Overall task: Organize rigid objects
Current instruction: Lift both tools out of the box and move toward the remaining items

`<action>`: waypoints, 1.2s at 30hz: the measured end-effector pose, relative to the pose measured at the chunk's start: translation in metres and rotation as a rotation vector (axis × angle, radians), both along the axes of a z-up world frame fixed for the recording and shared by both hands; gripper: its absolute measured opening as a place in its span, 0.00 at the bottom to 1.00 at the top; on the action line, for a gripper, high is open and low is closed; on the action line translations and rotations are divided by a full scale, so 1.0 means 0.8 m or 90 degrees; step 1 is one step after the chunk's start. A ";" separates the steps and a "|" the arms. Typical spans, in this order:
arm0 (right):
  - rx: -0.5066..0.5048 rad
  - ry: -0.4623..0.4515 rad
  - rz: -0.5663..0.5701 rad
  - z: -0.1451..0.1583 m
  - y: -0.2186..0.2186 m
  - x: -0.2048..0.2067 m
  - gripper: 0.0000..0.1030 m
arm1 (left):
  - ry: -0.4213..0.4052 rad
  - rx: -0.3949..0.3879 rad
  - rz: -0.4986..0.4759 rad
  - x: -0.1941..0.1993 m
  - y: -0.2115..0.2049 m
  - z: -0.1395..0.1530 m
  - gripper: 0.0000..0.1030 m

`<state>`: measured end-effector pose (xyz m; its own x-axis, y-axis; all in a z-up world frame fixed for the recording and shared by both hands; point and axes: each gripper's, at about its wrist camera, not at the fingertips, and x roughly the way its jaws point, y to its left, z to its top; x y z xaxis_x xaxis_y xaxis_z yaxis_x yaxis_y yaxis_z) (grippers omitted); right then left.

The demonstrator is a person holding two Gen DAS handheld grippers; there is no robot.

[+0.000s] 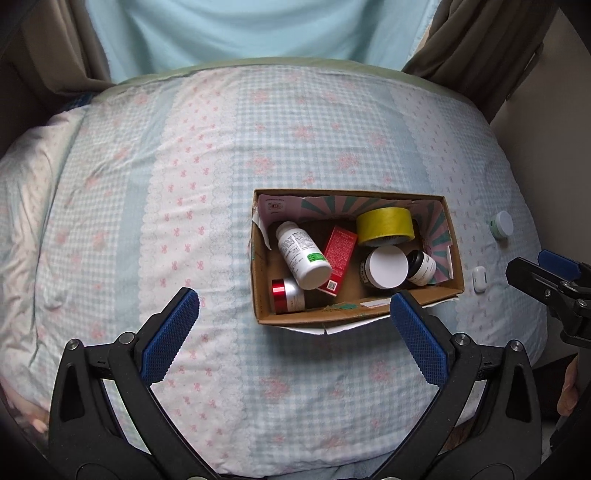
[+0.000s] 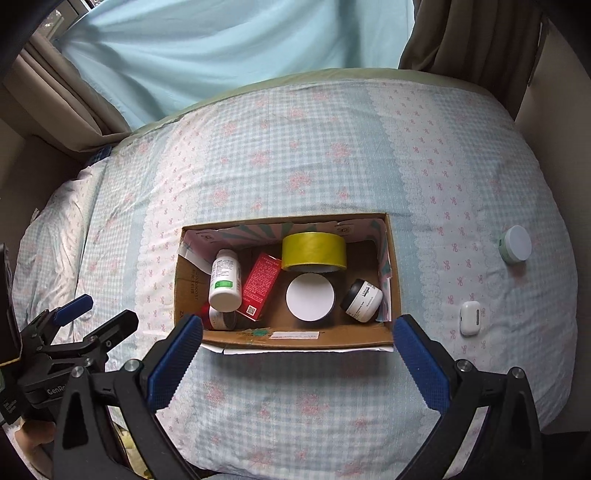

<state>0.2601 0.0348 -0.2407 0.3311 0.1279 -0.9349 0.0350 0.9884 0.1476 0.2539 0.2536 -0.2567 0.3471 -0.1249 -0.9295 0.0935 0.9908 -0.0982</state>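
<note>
An open cardboard box (image 1: 264, 280) (image 2: 186, 295) lies on the bed. Inside are a white bottle (image 1: 303, 254) (image 2: 223, 280), a red carton (image 1: 338, 258) (image 2: 260, 286), a yellow tape roll (image 1: 384, 225) (image 2: 314, 251), a white-lidded jar (image 1: 388, 267) (image 2: 310, 297), a small black-capped jar (image 1: 421, 267) (image 2: 362, 299) and a red-capped jar (image 1: 286, 295) (image 2: 218, 317). A white earbud case (image 1: 479, 280) (image 2: 470, 317) and a round white-topped jar (image 1: 501, 225) (image 2: 515, 244) lie on the quilt right of the box. My left gripper (image 1: 293, 325) (image 2: 101, 314) is open and empty, near the box's front. My right gripper (image 2: 297, 354) (image 1: 535, 264) is open and empty.
The bed carries a pale blue checked quilt (image 1: 184, 184) (image 2: 295, 147) with pink bows. Light blue curtains (image 1: 240, 29) and brown drapes (image 2: 480, 37) hang behind the bed. A wall (image 1: 535, 129) stands close on the right. A rumpled pillow area (image 1: 33, 184) lies at the left.
</note>
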 end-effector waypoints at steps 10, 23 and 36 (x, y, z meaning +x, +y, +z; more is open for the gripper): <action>-0.055 -0.049 -0.080 0.050 -0.046 -0.108 1.00 | -0.056 -0.027 -0.025 -0.082 -0.039 0.040 1.00; -0.070 -0.089 -0.116 0.076 -0.177 -0.172 1.00 | -0.103 -0.049 -0.031 -0.114 -0.154 0.084 1.00; -0.070 -0.154 0.020 0.054 -0.364 -0.112 1.00 | -0.107 -0.044 0.047 -0.115 -0.363 0.035 1.00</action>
<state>0.1703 -0.2565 -0.1979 0.5440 0.0432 -0.8380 -0.0187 0.9991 0.0394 0.1616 -0.0366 -0.2284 0.5080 -0.1542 -0.8474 0.0411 0.9871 -0.1549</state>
